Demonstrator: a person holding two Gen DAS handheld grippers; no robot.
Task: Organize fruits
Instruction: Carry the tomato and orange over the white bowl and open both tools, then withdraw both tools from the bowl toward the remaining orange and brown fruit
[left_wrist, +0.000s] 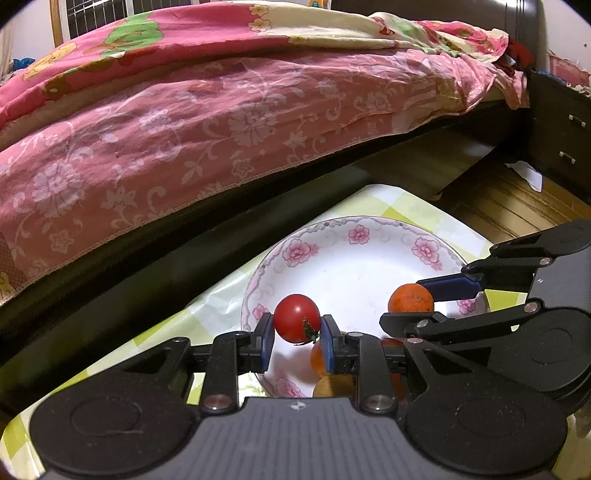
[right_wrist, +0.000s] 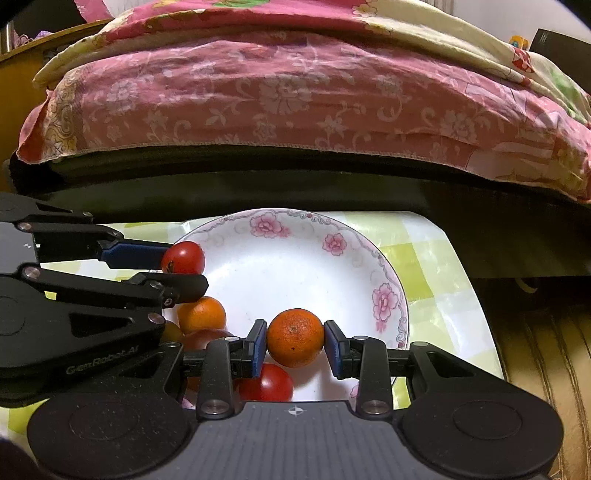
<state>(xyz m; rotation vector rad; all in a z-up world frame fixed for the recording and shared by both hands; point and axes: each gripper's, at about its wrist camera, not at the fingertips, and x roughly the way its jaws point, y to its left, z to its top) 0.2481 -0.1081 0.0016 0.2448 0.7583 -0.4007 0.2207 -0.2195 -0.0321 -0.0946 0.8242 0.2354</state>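
Note:
A white plate with pink flowers (left_wrist: 354, 258) (right_wrist: 295, 254) lies on a green-checked cloth. My left gripper (left_wrist: 297, 332) is shut on a red tomato (left_wrist: 297, 317) (right_wrist: 184, 257) just above the plate's near left part. My right gripper (right_wrist: 295, 347) is shut on an orange mandarin (right_wrist: 295, 338) (left_wrist: 410, 298) over the plate's near right part. Inside the plate lie another mandarin (right_wrist: 202, 314) and a red tomato (right_wrist: 267, 384), with more fruit partly hidden behind the gripper bodies.
A bed with a pink floral cover (left_wrist: 221, 122) (right_wrist: 295, 99) and a dark frame runs right behind the small table (right_wrist: 436, 266). A dark drawer cabinet (left_wrist: 557, 136) stands at the right in the left wrist view. Wooden floor (left_wrist: 509, 206) shows beyond the table's right edge.

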